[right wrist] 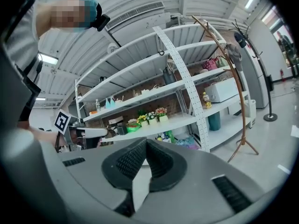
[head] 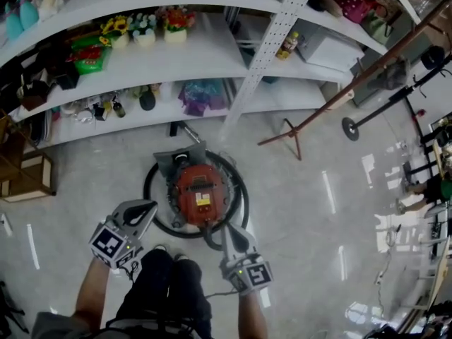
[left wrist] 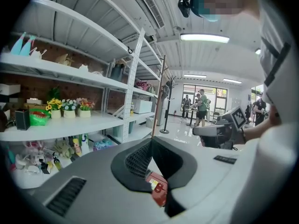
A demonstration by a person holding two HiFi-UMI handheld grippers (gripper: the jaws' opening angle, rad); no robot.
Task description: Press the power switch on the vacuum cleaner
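A round red vacuum cleaner [head: 201,193] stands on the floor just in front of me, ringed by its black hose [head: 152,189]. My left gripper [head: 150,207] hangs at its lower left, tips together and empty. My right gripper [head: 227,230] hovers just below the vacuum's near edge, also shut on nothing. In the left gripper view the jaws meet at the tip [left wrist: 152,141], and a piece of the red vacuum [left wrist: 158,191] shows through the gap beneath them. The right gripper view [right wrist: 146,143] points at the shelves; the vacuum is hidden there.
White shelving [head: 212,62] with flower pots [head: 145,30] and bottles runs across the far side. A wooden coat stand [head: 332,104] leans at the right, and a wooden crate [head: 32,175] sits at the left. People [left wrist: 202,107] stand far down the hall.
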